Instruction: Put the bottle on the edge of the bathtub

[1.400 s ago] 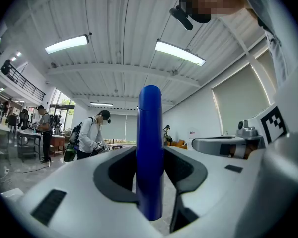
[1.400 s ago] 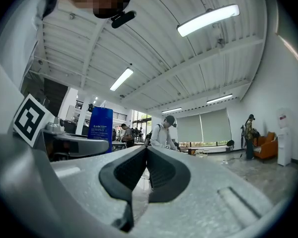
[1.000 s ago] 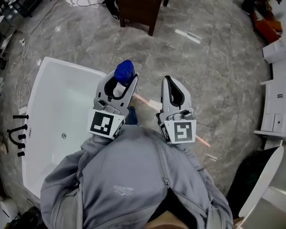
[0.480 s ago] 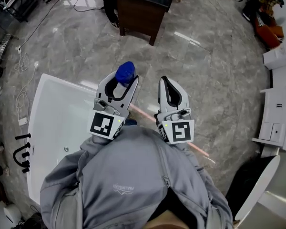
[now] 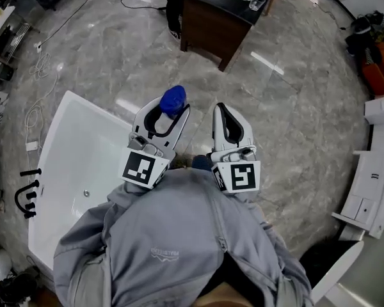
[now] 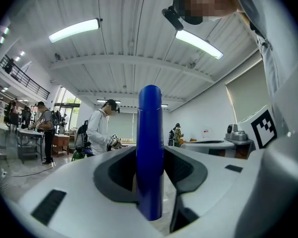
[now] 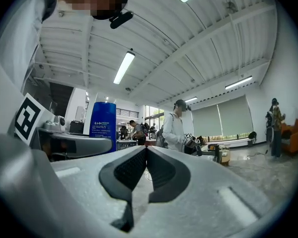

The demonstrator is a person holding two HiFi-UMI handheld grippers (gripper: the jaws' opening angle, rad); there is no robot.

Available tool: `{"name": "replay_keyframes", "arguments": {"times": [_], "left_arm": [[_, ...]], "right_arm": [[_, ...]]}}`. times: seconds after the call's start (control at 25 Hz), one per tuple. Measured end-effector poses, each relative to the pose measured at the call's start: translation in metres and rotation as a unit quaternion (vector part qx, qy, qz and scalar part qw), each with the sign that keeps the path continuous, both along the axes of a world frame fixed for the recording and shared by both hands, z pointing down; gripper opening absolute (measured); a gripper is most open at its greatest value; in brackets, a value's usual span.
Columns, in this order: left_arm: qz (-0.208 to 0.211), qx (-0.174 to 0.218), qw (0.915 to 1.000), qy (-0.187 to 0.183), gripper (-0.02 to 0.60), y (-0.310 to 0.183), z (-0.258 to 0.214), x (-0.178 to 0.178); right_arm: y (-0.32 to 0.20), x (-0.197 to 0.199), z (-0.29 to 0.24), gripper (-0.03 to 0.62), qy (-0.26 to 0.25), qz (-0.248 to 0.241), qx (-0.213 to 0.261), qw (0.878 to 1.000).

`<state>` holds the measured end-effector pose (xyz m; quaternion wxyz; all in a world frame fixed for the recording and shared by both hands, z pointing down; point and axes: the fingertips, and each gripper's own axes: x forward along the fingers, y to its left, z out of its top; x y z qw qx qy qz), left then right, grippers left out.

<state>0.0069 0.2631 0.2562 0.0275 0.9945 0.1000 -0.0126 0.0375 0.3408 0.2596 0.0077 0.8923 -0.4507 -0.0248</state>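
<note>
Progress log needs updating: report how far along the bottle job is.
Done: the bottle is picked up, clamped in the left tool. In hand: it hangs in the air beside the bathtub. Left: set it on the rim and let go. The right tool is shut, empty.

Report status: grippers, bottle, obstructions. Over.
Left hand-held gripper shut on blue bottle. Right hand-held gripper shut, empty. Bottle upright, in the air near bathtub, not yet on its edge. No obstruction seen.

The bottle (image 5: 173, 98) has been carried nearer the dark cabinet (image 5: 211, 27).
</note>
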Motion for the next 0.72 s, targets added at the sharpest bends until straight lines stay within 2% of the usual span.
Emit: {"name": "replay_keyframes", "arguments": {"times": [0.2,0.4,0.52,0.72], "left_arm": [[-0.051,-0.014,0.9985,-0.014,0.156,-0.034,0.014,0.015],[-0.123,-0.018,0.9923,0.000,0.156,-0.083,0.013,0.040],[-0.177,-0.012,0.9841,0.005,0.156,-0.119,0.010,0.054],[-0.275,-0.015,0.9614,0.013,0.156,-0.171,0.003,0.064]], "right_arm": [[-0.042,0.028,0.007,0.003,-0.004,-0.059,0.001,0.998],[-0.102,0.067,0.007,0.003,0.003,-0.138,0.002,0.990],[-0.147,0.088,0.003,0.003,0.008,-0.195,0.003,0.981],[-0.211,0.110,-0.002,0.003,0.012,-0.291,0.001,0.957]]}}
